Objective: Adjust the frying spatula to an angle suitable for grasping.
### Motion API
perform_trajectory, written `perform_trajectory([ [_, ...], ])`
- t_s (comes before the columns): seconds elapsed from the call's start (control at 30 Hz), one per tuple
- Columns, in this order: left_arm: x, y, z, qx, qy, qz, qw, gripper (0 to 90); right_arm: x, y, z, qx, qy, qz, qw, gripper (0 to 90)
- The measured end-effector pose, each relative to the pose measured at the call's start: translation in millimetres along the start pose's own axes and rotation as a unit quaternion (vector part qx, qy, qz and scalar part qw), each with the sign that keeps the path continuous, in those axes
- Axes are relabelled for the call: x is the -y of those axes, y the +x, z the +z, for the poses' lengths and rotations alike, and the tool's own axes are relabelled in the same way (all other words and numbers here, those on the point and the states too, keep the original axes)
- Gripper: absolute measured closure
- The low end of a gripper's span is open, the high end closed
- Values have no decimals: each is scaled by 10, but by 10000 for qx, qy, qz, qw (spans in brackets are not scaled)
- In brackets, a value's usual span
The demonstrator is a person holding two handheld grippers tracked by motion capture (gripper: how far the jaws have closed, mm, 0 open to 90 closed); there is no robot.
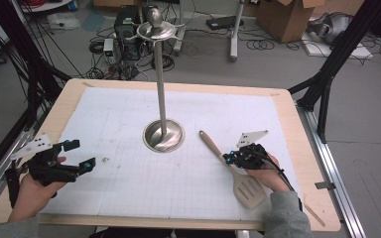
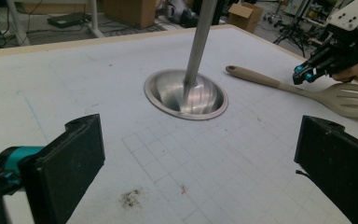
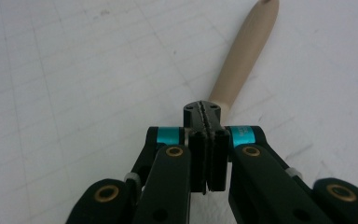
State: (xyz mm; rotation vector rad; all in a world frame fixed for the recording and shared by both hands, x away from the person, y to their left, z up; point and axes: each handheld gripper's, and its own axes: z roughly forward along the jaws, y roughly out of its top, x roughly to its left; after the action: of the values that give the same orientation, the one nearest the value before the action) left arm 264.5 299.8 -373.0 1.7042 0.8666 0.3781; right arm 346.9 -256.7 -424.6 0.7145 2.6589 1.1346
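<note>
A beige slotted spatula lies slantwise at the right of the white mat, its wooden handle pointing toward the stand. My right gripper sits at the spatula's neck with its jaws pressed together on it; the right gripper hides the neck itself, and the handle comes out just past the tips. From the left gripper view the right gripper meets the spatula close to its head. My left gripper hovers at the left of the mat, open and with nothing between its jaws.
A tall metal stand with a round dished base rises from the middle of the mat, with hooks at its top. A small dark smudge marks the mat near the left gripper. Cables, boxes and frame legs stand beyond the table.
</note>
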Motion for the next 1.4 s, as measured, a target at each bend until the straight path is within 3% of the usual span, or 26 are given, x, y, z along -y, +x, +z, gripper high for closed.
perform_trajectory([
  [0.2,-31,9,111,111,13,4,9999,20,89,36,-54,-160,104,67,9998,900],
  [0.5,-51,14,184,187,70,63,9998,20,138,125,-19,-487,438,-123,9978,900],
  [0.9,-44,9,202,180,85,51,9998,20,155,104,-89,-333,432,-96,9985,900],
  [1.17,-42,20,201,176,101,63,9998,20,185,106,-99,-476,512,-54,9975,900],
  [1.4,-43,17,192,165,67,36,9998,20,200,106,-126,-443,526,-75,9976,900],
])
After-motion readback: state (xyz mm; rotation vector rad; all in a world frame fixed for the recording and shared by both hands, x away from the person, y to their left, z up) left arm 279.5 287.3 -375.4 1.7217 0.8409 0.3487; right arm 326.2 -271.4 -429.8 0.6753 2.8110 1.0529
